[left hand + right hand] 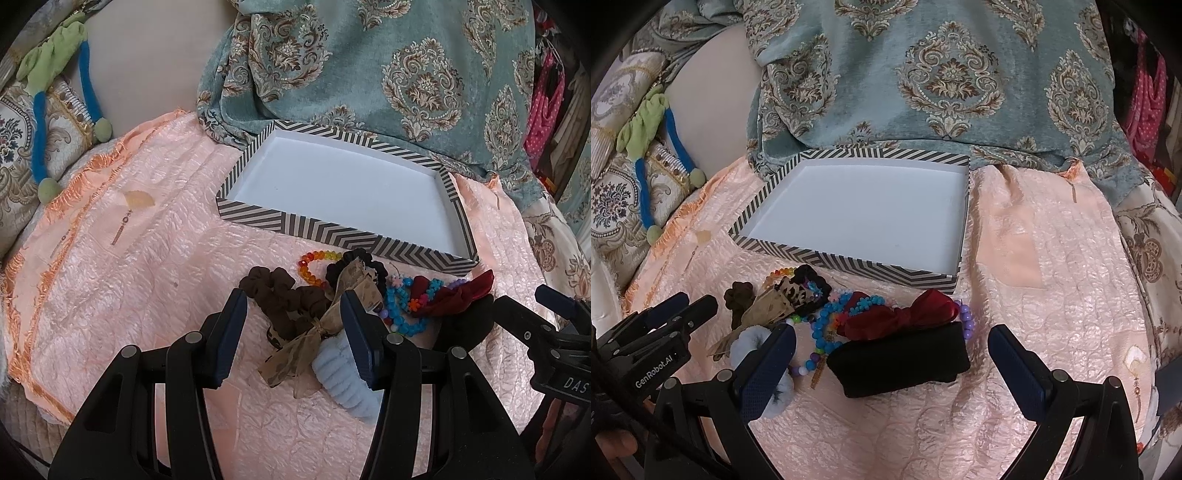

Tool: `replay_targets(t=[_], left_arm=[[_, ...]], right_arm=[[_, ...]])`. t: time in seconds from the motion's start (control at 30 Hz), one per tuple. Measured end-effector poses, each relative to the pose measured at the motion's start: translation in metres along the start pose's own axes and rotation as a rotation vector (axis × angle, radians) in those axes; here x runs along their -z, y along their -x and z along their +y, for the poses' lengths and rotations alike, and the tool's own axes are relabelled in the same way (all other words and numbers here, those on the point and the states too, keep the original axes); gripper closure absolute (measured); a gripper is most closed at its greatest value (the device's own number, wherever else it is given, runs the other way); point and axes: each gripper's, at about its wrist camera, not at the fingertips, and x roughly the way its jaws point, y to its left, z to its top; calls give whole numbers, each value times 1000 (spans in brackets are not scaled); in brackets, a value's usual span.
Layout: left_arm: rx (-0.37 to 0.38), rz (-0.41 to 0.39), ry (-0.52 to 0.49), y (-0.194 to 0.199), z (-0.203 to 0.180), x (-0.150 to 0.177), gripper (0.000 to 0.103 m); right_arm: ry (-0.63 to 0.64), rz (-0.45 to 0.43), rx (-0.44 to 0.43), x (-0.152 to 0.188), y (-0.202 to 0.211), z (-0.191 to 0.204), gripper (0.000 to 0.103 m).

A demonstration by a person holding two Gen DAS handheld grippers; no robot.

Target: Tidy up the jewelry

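A striped box [325, 225] with an empty white inside lies on the peach cloth; it also shows in the right wrist view [849, 263]. In front of it is a pile: a brown scrunchie [284, 299], a tan ribbon bow [317, 332], a light blue scrunchie [340, 373], a rainbow bead bracelet [314, 264], a blue bead bracelet [822, 328], a dark red bow [905, 314] and a black pouch [901, 358]. My left gripper [293, 336] is open, its jaws around the brown scrunchie and ribbon. My right gripper [892, 363] is open around the black pouch.
A teal patterned curtain [369, 66] hangs behind the box. A patterned cushion with a green and blue tie [55, 85] is at the left. The peach cloth [1052, 258] spreads wide to the right of the box. Pink clothes hang at the far right.
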Motion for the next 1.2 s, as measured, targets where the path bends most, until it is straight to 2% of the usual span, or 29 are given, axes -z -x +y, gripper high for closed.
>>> replay_targets(t=[0.4, 1.07, 1.2], left_arm=[[5, -2, -4, 2, -1, 0, 51], [15, 0, -1, 3, -1, -1, 51], [27, 13, 4, 2, 0, 0, 51]], right_arm=[[104, 0, 55, 3, -2, 10, 0], [53, 11, -17, 4, -4, 3, 0], [46, 24, -49, 5, -5, 2, 7]])
